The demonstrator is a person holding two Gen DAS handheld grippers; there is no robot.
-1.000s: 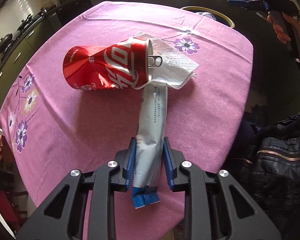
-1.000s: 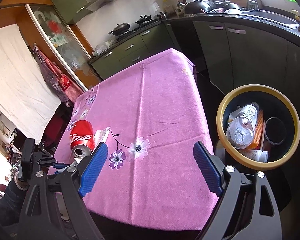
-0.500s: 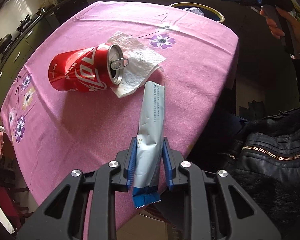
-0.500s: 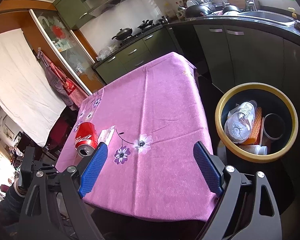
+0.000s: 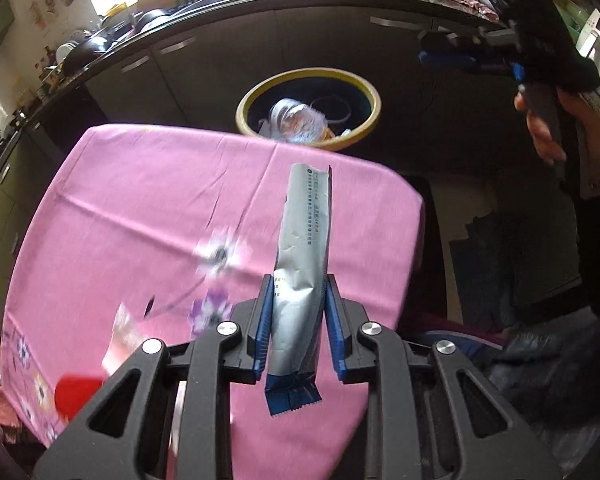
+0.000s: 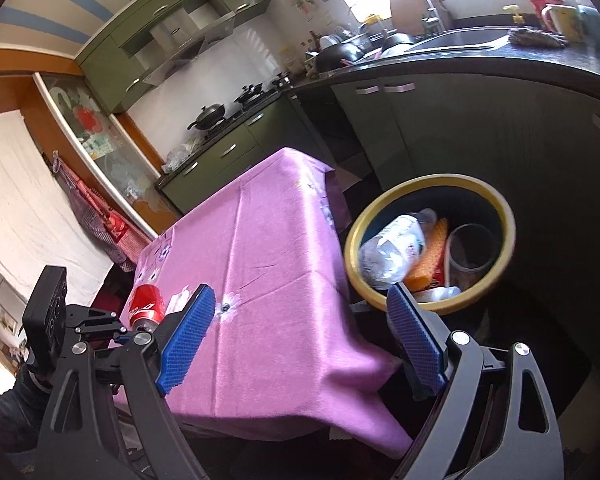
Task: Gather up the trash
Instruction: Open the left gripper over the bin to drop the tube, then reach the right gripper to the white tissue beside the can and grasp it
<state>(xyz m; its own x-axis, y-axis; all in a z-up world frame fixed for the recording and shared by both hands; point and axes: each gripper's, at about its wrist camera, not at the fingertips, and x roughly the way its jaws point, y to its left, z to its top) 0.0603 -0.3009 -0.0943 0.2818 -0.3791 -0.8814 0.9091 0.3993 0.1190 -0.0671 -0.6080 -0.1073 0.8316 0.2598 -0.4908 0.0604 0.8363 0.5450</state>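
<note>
So we've got the silver wrapper [image 5: 302, 264] pinched in the left gripper [image 5: 296, 320] over the table [image 5: 140, 200], right gripper [image 6: 300, 336] wide open w/ nothing, bin [image 6: 432, 184] already part full, can [image 6: 146, 304] + napkin [image 6: 179, 301] still left.

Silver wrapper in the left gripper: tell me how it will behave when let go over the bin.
The silver wrapper stands up from the left gripper unsupported, so it is probably fairly stiff yet light. Creased and flat, it may flutter rather than drop straight, so release it close over the yellow-rimmed bin. Its glossy foil looks slippery.
</note>
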